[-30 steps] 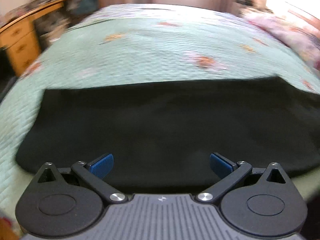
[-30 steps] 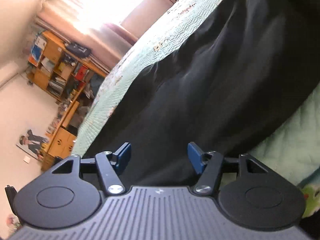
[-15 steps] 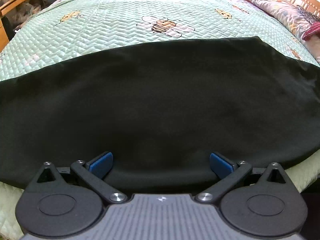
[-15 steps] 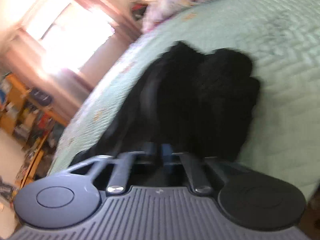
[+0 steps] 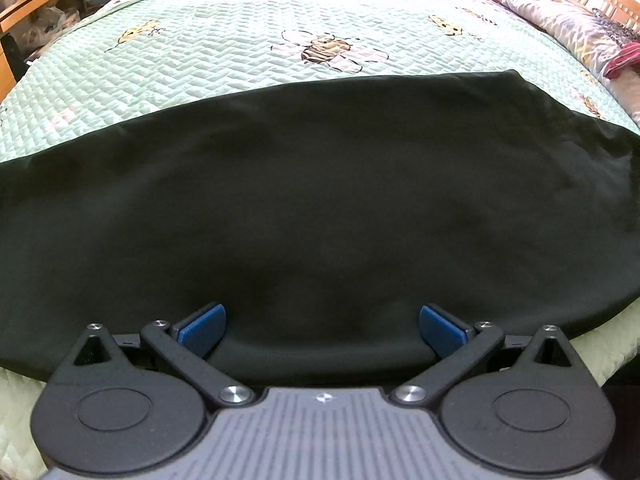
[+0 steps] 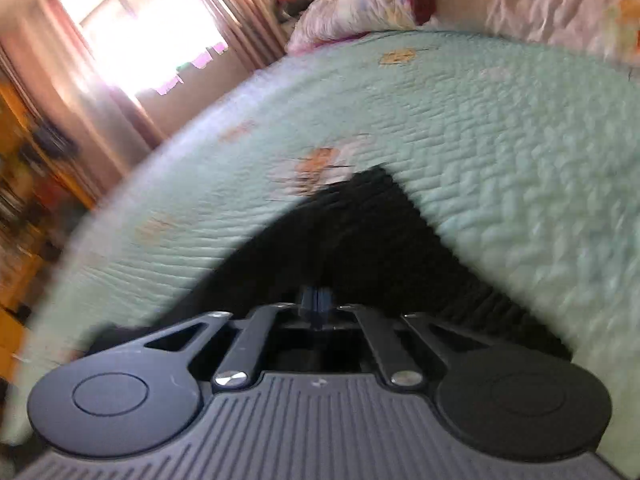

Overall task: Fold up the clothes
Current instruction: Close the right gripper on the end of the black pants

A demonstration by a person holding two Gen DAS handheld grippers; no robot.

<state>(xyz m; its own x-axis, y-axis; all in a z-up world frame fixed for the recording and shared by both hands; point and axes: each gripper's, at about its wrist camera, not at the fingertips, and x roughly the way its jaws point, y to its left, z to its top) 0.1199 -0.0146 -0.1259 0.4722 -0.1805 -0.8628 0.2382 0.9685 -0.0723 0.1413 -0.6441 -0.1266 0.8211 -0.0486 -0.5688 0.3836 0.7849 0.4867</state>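
A black garment [image 5: 312,200] lies spread wide across the near part of a bed with a mint-green quilted cover [image 5: 248,44]. My left gripper [image 5: 322,330] is open, its blue pads either side of the garment's near edge, right at the cloth. In the right wrist view the garment [image 6: 360,240] runs away from the camera as a dark wedge with one corner at the far end. My right gripper [image 6: 316,300] is shut on the garment's near edge, its blue pads pressed together. That view is blurred.
Pillows [image 5: 560,8] lie at the bed's right end, also in the right wrist view [image 6: 360,4]. A wooden desk [image 5: 28,12] stands to the left of the bed. A curtained window [image 6: 132,28] and cluttered shelves [image 6: 24,184] are beyond the bed.
My right gripper closed on the garment and swung round to face across the bed. My left gripper moved forward, closer over the garment, staying open.
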